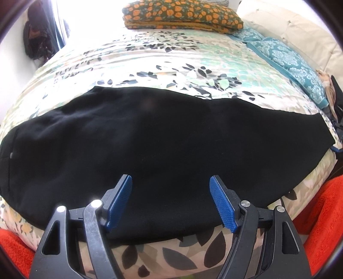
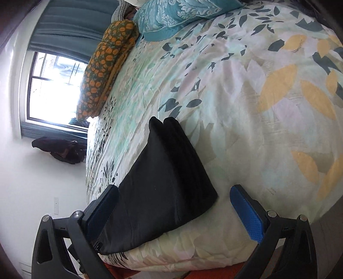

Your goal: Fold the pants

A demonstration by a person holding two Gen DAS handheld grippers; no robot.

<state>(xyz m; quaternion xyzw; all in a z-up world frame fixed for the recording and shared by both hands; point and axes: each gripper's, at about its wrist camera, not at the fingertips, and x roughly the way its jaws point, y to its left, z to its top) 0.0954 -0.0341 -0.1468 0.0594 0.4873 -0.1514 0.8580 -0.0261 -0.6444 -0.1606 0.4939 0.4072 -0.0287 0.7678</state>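
Black pants lie flat and lengthwise across the floral bedspread, near the bed's front edge. My left gripper is open, its blue pads held just above the near edge of the pants at their middle. In the right wrist view the pants show from one end, legs stacked. My right gripper is open, its two fingers on either side of the end of the pants; the left pad touches the cloth, the right pad stands apart over the bedspread.
A folded orange-flowered blanket and teal pillows lie at the far side of the bed. A red rug covers the floor by the bed. A window and a dark bag are beyond.
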